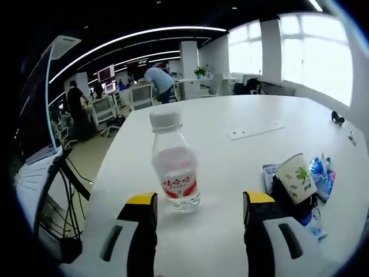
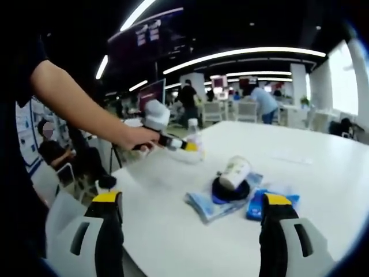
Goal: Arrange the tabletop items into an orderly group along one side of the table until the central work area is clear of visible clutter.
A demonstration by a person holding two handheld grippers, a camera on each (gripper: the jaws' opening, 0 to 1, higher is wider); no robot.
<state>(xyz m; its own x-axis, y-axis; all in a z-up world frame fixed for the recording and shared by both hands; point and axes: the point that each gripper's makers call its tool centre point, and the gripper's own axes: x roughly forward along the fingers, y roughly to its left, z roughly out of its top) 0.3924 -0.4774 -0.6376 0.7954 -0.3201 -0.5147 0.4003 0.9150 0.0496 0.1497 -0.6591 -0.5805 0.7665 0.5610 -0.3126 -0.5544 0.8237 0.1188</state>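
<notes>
A clear water bottle (image 1: 174, 167) with a white cap and red label stands upright on the white table (image 1: 230, 115), just ahead of my left gripper (image 1: 200, 199). That gripper is open, its yellow-tipped jaws wide on either side of the bottle and not touching it. To the right, a paper cup (image 1: 296, 176) lies tipped on a dark round object (image 1: 286, 199) among blue packets (image 1: 320, 172). My right gripper (image 2: 191, 199) is open and empty, short of the cup (image 2: 234, 172) and packets (image 2: 210, 206). A hand holds the left gripper (image 2: 183, 145) at the bottle (image 2: 193, 131).
A flat white plate (image 1: 253, 131) is set into the table's middle, and a small black item (image 1: 338, 118) lies near the far right edge. The table's left edge (image 1: 109, 167) drops to chairs and cables. People work at desks (image 1: 158, 81) farther back.
</notes>
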